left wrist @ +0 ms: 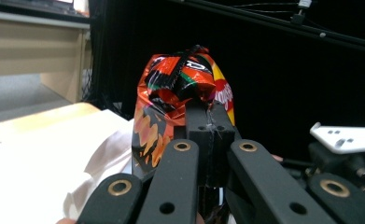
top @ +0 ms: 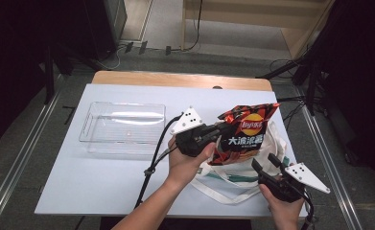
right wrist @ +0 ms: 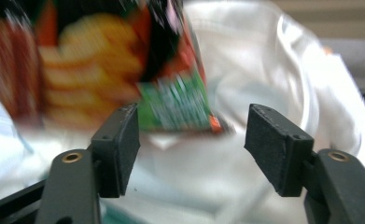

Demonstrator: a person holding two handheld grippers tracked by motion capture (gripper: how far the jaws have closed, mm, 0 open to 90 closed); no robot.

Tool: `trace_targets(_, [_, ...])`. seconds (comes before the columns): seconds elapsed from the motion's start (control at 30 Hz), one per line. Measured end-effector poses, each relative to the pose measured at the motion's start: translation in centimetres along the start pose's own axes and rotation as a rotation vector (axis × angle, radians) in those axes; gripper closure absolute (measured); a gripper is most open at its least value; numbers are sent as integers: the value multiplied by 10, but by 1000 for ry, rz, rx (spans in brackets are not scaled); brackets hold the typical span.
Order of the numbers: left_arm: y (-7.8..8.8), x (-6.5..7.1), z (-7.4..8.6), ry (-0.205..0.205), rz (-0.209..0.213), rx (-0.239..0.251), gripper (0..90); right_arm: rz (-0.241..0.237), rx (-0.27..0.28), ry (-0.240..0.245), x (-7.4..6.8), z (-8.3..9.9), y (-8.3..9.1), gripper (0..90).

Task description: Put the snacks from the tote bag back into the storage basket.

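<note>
Two grippers are working: left gripper (top: 218, 130) is clamping the crisp packet (top: 242, 134) above the cloth bag (top: 271, 148), lifting it clear; right gripper (top: 265, 164) is hanging wide open, gripping nothing, beside the bag.

Black jaws, brass-ringed screw holes

One chip bag (top: 242, 132), one white tote bag (top: 233, 179), one clear tray (top: 123, 127) and two grippers are counted.

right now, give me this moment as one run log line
left gripper: shut on chip bag, held above tote bag | right gripper: open, nothing held | clear tray: empty
</note>
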State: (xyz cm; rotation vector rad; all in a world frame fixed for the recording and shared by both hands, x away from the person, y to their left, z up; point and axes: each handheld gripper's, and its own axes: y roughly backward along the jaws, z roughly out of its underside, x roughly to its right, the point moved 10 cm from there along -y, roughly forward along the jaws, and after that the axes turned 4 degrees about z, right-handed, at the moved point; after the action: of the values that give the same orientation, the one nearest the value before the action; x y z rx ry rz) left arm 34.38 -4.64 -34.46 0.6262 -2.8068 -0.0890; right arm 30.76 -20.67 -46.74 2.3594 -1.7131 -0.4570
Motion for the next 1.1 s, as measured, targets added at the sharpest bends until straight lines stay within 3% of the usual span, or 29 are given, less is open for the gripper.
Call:
trace_targets(0.13, [6,0,-7,7,11,20,900,-6,-29,-34,3,10,2,351])
trace_targets(0.33, [21,-2,-18,-4,9,46,900,-12,-49,-34,2,15,-3,352])
trace_targets(0.67, [50,-21,-28,-31,-41,55,900,-20,-51,-26,-2,17,-9,325])
trace_targets(1.1, [79,-42,-37,-40,-83,77,900,-73,44,-10,-12,4,2,155])
